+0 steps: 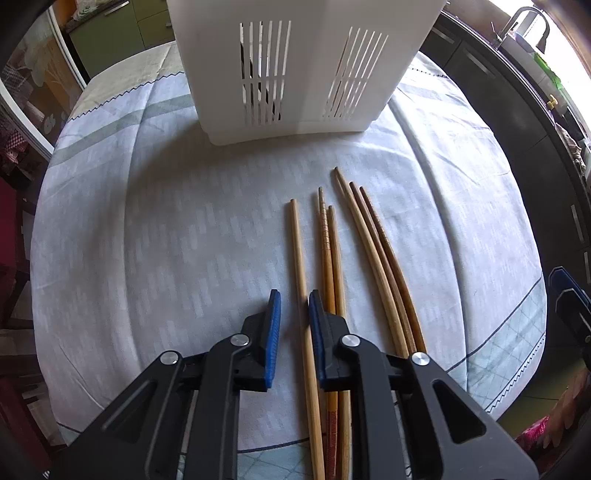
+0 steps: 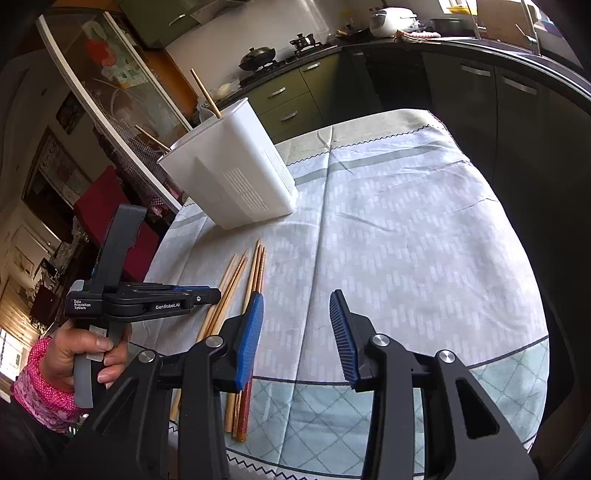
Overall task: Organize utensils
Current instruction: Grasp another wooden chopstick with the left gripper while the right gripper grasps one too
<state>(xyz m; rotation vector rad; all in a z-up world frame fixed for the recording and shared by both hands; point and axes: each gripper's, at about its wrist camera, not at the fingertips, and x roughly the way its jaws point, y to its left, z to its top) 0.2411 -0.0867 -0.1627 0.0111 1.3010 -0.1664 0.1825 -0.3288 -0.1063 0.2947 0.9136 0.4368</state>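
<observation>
Standing at the far side of the table is a white slotted utensil holder (image 1: 295, 70), upright on its base; from my right wrist view two chopsticks (image 2: 205, 94) poke out of its open top, leaning left. I cannot tell which compartment they sit in.

Six loose chopsticks (image 1: 332, 258) lie on the cloth between me and the holder, tips pointing toward it: one pale stick alone on the left, two touching in the middle, three bunched on the right.

My left gripper (image 1: 294, 317) is low over the cloth, its blue pads parted narrowly around the lone pale chopstick (image 1: 298, 258), which runs between them; the right-hand pad is almost against it, and whether it touches I cannot tell. My right gripper (image 2: 297, 332) hangs wide open with nothing between its pads, just right of the sticks.

A pale blue-grey tablecloth (image 2: 406, 240) with a zigzag-stitched border covers the table. Beyond it run dark green kitchen cabinets (image 2: 295, 96), a counter with a black pot (image 2: 258, 57) on the hob and a white rice cooker (image 2: 391, 20).
</observation>
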